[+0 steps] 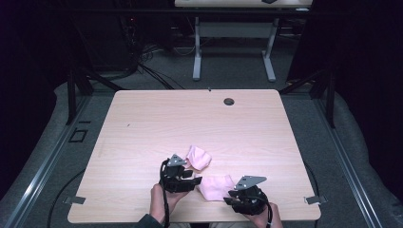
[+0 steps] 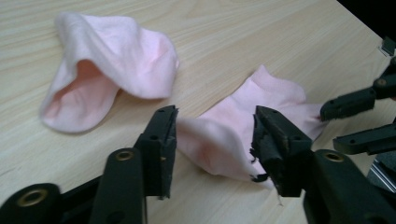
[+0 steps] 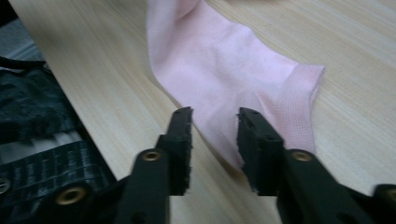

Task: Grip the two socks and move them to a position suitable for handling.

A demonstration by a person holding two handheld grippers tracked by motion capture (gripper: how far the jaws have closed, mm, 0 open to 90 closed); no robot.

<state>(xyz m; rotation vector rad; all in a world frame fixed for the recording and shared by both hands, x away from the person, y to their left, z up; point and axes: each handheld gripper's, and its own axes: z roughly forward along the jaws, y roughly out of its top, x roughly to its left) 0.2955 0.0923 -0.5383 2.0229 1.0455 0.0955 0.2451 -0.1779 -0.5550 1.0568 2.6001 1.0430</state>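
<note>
A person is working two hand-held grippers over a pair of pink socks at the near edge of a wooden table (image 1: 142, 118), and the job is looking barely begun: both socks are lying loose and apart, neither one paired, folded or lifted.

At the left, the far sock (image 1: 198, 157) is sitting crumpled, its opening gaping toward the left gripper's camera (image 2: 109, 70), untouched by either tool. The left gripper (image 1: 188, 176) is hovering low beside it, its jaws standing partly open. In the left gripper view, the near sock (image 2: 224, 140) is lying just beyond and between those jaws, one limp end reaching into the gap, but the pads (image 2: 169, 140) are not pressing on the cloth.

Toward the right, that near sock (image 1: 215, 186) is stretching flat between the two tools. The right gripper (image 1: 232, 195) is pointing at its ribbed cuff end, jaws parted a modest way. In the right gripper view the cuff (image 3: 299, 98) is lying just past the tips, with the sock's edge running under the gap between them; nothing is being gripped.

Left to do, judging from this layout: seizing the near sock at both ends, then bringing it together with its mate.
</note>
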